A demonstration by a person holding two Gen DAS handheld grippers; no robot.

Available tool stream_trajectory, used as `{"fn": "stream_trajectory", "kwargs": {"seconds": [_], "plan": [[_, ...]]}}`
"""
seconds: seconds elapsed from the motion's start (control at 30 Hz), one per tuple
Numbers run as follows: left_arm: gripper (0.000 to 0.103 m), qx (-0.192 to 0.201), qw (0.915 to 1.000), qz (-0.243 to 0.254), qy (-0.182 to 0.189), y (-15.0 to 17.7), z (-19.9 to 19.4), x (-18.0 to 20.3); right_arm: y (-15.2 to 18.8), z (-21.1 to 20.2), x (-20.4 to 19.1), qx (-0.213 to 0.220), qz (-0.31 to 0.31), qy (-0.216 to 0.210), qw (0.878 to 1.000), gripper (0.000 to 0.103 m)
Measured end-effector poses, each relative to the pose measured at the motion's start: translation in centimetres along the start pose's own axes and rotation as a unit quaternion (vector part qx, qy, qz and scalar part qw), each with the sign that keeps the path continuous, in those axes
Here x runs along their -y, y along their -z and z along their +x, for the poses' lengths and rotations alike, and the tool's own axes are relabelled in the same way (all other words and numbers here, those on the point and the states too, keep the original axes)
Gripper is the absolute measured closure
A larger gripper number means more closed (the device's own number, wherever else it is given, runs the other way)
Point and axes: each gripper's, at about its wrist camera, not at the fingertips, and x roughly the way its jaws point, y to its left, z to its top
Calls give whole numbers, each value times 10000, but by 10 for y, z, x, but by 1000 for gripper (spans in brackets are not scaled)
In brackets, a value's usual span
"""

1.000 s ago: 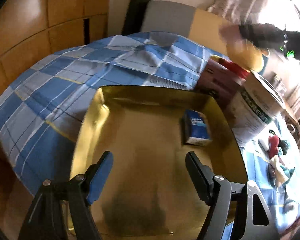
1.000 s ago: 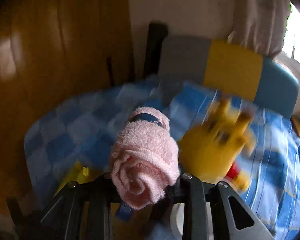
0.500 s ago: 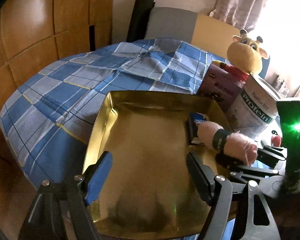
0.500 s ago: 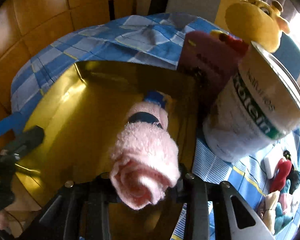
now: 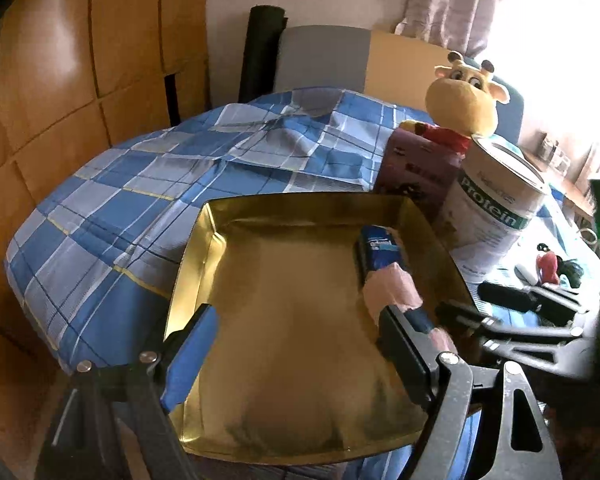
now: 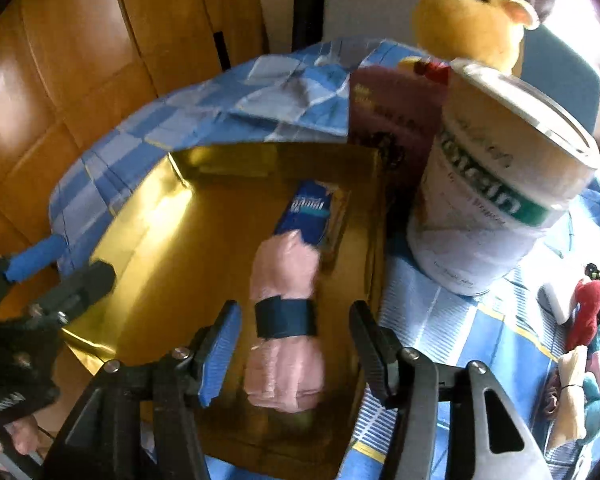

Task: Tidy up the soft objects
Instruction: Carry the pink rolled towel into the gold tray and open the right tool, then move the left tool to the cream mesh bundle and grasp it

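Pink terry cloth, rolled tight and bound with a dark blue band, is the rolled towel, and it now lies on the floor of the gold tray. Half a second ago the right gripper carried it above the tray, clamped. Now its jaws are opening, and both pads stand clear of the roll between them. So this soft object is judged delivered.

The towel's far end touches a small blue packet, glossy and flat-sided. The tray is thin shiny metal with low folded walls, on a blue checked cloth.

The left gripper hovers over the tray's near part, its jaws opening wide and empty. More soft things wait in a heap beside a protein tin.
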Motion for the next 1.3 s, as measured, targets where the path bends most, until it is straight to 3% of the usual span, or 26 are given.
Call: {"fn": "stream_trajectory", "kwargs": {"seconds": [0.43,0.73,0.93,1.1,1.2,1.3], "plan": [[20,65,9986,490,211,5,-11,35,15,-61,59,627,465,482,9958,46],[20,128,9940,961,499,5,-20,71,39,-109,144,959,1135,1310,9802,46],[20,93,9890,1305,694,7,-22,101,72,-143,215,1135,1886,2032,9541,46],[20,33,9843,1537,870,9,-23,125,109,-159,272,1270,2688,2575,9194,46],[20,-15,9803,1718,976,10,-22,141,133,-160,301,1239,3410,2548,8964,46],[20,-51,9761,1880,1086,12,-21,159,142,-166,314,1377,3777,2387,8840,46]]}}
